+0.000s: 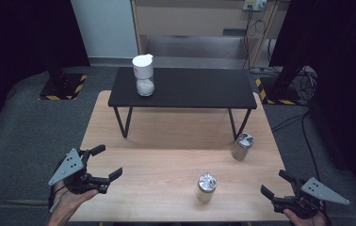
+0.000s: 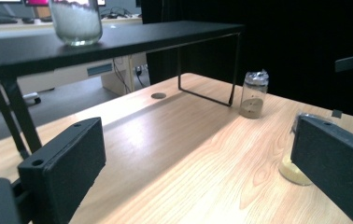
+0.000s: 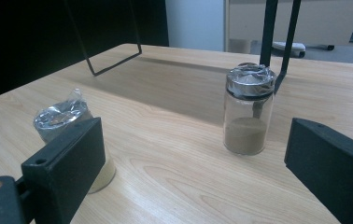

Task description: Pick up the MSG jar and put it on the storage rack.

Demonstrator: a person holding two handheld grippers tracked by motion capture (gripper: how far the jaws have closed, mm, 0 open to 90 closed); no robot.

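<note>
left gripper [image 1: 101,162]: jaws wide, empty | right gripper [image 1: 275,183]: jaws wide, empty | foil-capped jar [image 1: 206,187] between them, apart

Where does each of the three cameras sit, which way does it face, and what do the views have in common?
High view: above the person's side of the wooden table, looking forward and down; both hands enter at the bottom, with the left gripper and the right gripper open.
Left gripper view: rides the left gripper, looking between its jaws across the table toward the black shelf.
Right gripper view: rides the right gripper, facing the brown-powder jar.
Shared: all three views show the brown-powder jar and the pale-powder jar.
</note>
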